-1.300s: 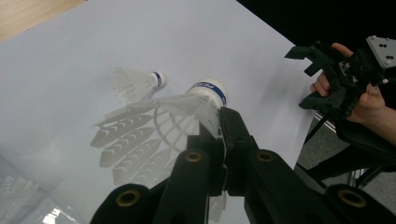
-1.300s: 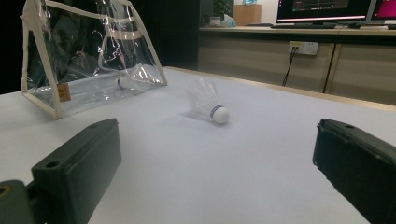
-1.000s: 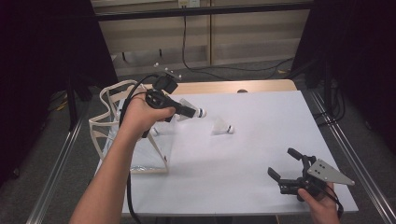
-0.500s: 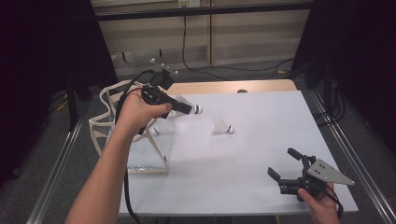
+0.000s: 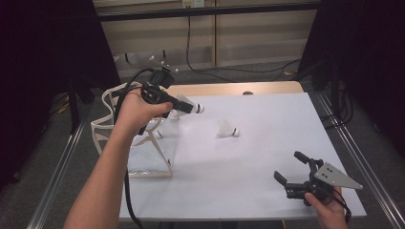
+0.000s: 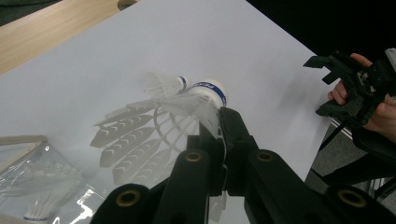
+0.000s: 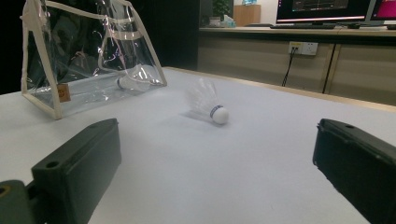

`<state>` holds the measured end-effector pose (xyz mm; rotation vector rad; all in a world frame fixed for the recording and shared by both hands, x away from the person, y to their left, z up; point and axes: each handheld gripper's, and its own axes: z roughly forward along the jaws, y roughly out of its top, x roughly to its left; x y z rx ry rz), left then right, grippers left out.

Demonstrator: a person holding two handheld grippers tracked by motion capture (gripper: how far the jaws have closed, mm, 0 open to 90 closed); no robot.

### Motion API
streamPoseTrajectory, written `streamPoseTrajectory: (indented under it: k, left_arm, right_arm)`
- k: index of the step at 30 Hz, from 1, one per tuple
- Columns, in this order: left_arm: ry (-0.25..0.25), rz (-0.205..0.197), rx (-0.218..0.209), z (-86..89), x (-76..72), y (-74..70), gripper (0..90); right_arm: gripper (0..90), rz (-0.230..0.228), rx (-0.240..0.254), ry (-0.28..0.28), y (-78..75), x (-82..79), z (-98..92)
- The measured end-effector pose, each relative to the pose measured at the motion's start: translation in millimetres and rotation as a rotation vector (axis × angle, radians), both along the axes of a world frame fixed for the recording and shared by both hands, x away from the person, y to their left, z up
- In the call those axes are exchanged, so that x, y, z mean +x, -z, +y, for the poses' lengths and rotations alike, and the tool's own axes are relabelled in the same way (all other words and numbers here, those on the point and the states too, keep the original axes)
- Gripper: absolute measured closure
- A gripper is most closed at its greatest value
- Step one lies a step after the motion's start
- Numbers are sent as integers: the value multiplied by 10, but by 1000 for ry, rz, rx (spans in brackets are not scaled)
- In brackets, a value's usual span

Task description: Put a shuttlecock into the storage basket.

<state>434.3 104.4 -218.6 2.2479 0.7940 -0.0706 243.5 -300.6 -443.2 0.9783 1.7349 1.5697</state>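
White feathered shuttlecock (image 5: 187,106), clamped by its skirt, cork pointing right, raised above the table's far left part.

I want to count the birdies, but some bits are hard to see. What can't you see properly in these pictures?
- Held shuttlecock: in the left gripper view, its feather tips are hidden behind the left claw.
- Shuttlecock in the bag: in the right gripper view, the shiny clear bag blurs it, so the count inside is unsure.
- Right claw: in the right gripper view, the bottom edge cuts off its base.
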Motion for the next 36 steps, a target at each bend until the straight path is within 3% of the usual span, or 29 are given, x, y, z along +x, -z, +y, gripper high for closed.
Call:
streamPoseTrajectory:
  k: [36]
  left_arm:
    - [-41,-22,15,189,48,-207,894]
  right_arm:
    - [6,1,0,3,0,-1,-3]
